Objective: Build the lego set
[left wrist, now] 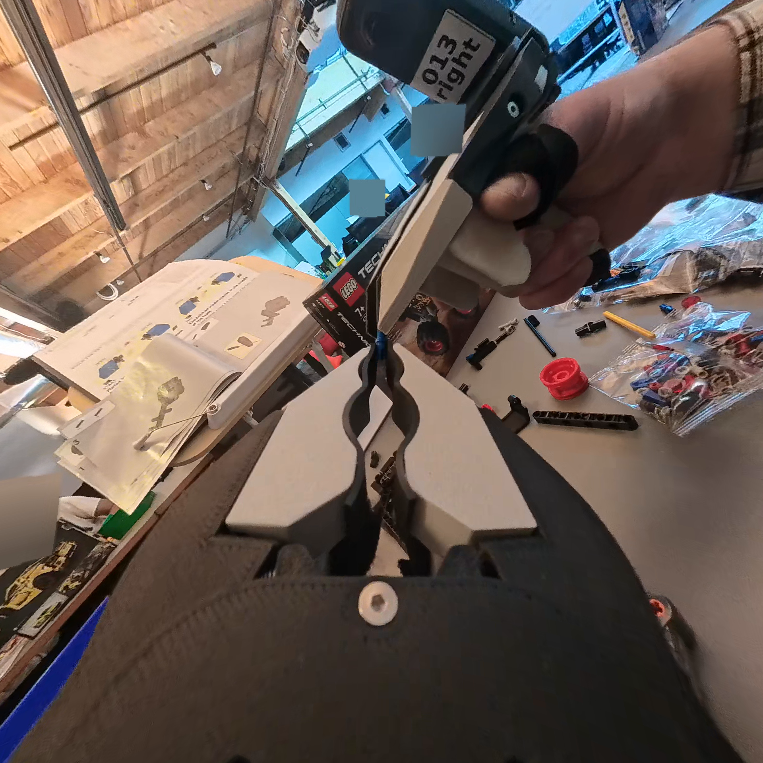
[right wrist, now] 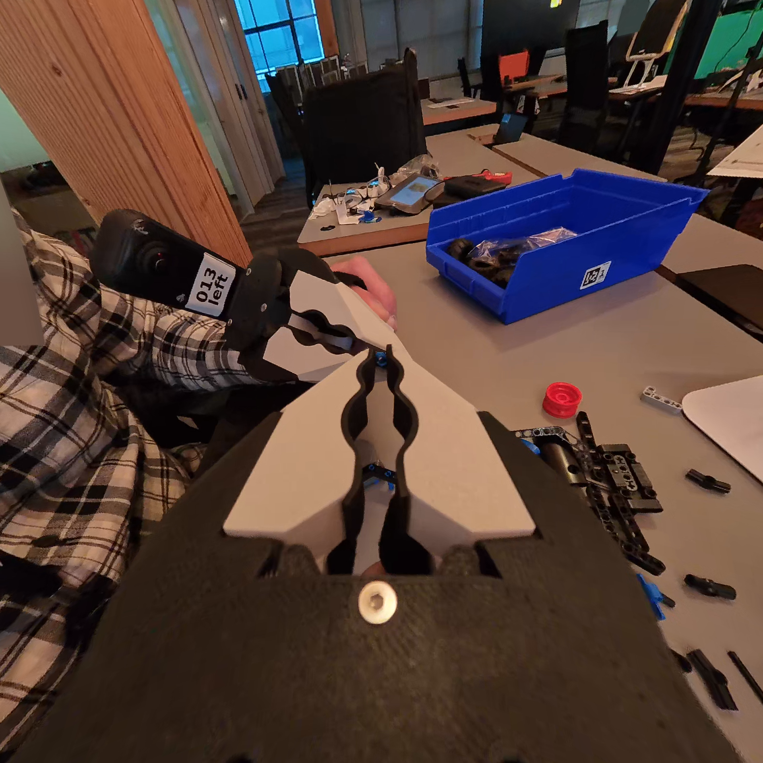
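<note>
A small blue Lego piece (left wrist: 382, 346) sits where the tips of both grippers meet, held above the table. My left gripper (left wrist: 380, 353) is shut on it from below in the left wrist view. The right gripper (left wrist: 377, 328), held by a hand, comes down onto it from above. In the right wrist view my right gripper (right wrist: 382, 356) is shut with the blue piece (right wrist: 381, 362) at its tips. The left gripper (right wrist: 363, 349) meets it from the left. A partly built black assembly (right wrist: 598, 466) lies on the table to the right.
A red wheel hub (right wrist: 561, 398), black connectors (right wrist: 708, 482) and a black beam (left wrist: 584, 420) lie loose on the grey table. A blue bin (right wrist: 578, 264) holding black tyres stands at the back. A parts bag (left wrist: 702, 371), the set's box (left wrist: 351, 305) and an open instruction booklet (left wrist: 165, 351) are near. Left and right tips are no more than a few centimetres apart. The partly built black assembly (right wrist: 598, 466) is about 20 centimetres from both grippers' fingertips.
</note>
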The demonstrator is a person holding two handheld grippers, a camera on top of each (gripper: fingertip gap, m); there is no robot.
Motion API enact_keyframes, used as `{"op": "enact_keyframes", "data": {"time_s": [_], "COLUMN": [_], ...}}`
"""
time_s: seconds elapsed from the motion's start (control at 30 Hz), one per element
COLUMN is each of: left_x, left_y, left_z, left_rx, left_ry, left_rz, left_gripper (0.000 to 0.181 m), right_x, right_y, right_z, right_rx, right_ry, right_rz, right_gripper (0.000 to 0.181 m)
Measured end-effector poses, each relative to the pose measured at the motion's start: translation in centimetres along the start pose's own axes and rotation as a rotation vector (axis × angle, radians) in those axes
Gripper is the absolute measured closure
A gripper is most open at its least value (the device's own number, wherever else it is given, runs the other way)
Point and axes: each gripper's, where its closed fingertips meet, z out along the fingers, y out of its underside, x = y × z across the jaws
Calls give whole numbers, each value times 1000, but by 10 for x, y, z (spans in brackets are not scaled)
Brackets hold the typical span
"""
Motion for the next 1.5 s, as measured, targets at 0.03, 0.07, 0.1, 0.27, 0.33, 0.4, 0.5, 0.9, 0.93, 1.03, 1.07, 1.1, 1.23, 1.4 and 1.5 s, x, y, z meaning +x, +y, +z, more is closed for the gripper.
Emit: {"op": "enact_keyframes", "data": {"time_s": [0.03,0.07,0.1,0.27,0.33,0.4,0.5,0.9,0.93,1.03,1.07,1.1,1.23,1.4,1.5], "left_x": [0,0,-1,0,0,1,1,-18,-23,-32,-32,-30,-17,11,34], "left_y": [0,0,0,-1,-1,-1,2,14,17,31,38,44,61,67,78], "left_z": [0,0,-1,-1,-1,-1,0,-6,-8,-16,-19,-21,-29,-41,-46], "left_rx": [0,2,5,9,10,9,4,-30,-47,-120,-154,-187,-274,-324,-408], "left_ry": [0,2,3,6,9,10,15,-20,-37,-41,-30,-7,101,251,334], "left_rz": [-7,-13,-21,-29,-35,-41,-57,-143,-151,-175,-181,-196,-308,-446,-454], "left_gripper": [180,180,180,180,180,180,180,162,161,159,159,160,157,151,145], "right_x": [0,1,1,0,0,1,3,24,27,36,38,40,45,45,43], "right_y": [0,-1,-1,-2,-2,-2,0,2,4,14,17,21,38,55,64], "right_z": [1,1,1,4,4,4,5,-8,-10,-13,-14,-15,-14,-12,-10], "right_rx": [3,9,17,40,39,32,34,28,15,-33,-44,-60,-147,-238,-287], "right_ry": [3,3,0,-4,1,3,8,91,107,149,156,165,197,210,211], "right_rz": [-1,2,11,22,6,4,10,-14,-23,-45,-46,-51,-95,-139,-168], "right_gripper": [178,178,178,174,178,179,179,179,179,179,179,179,179,179,179]}}
